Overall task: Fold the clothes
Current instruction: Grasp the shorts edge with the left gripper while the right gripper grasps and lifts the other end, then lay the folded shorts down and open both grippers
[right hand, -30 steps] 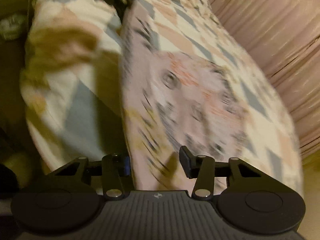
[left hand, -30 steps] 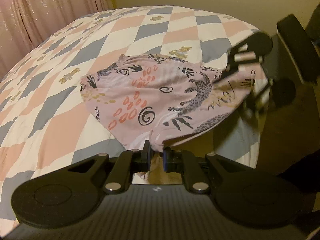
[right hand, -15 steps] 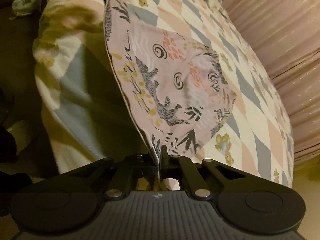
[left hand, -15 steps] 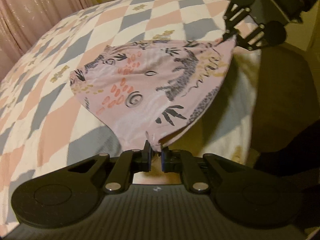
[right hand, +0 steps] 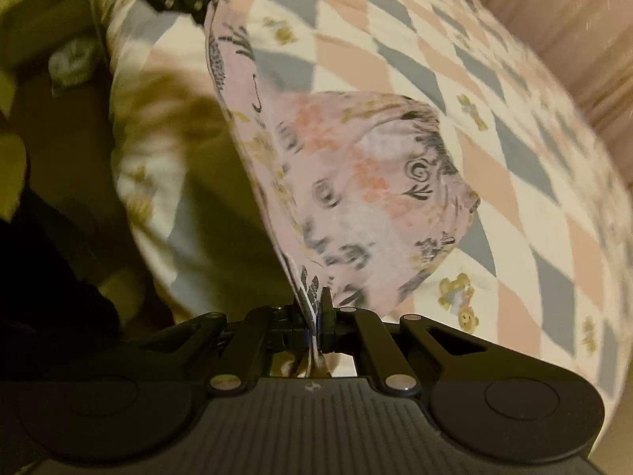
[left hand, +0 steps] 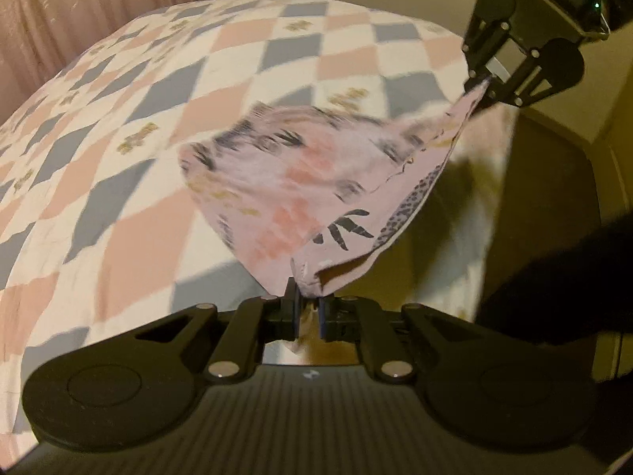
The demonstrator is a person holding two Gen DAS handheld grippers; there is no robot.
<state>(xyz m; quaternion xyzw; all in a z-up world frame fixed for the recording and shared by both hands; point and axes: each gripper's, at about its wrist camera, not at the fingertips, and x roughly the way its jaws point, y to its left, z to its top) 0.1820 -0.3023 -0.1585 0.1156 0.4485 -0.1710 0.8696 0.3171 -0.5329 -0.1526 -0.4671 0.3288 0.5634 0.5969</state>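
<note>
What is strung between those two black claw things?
The pink animal-print garment, its edge stretched from left gripper to right gripper; both wrist views show it.

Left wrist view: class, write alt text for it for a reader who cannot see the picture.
The left gripper is shut on one corner of a pink animal-print garment, while the right gripper pinches another corner at upper right, so the cloth hangs stretched between them. Its far part rests on a diamond-patterned quilt; pink curtains hang behind.

No readable text, labels or numbers (prints only, blurred)
</note>
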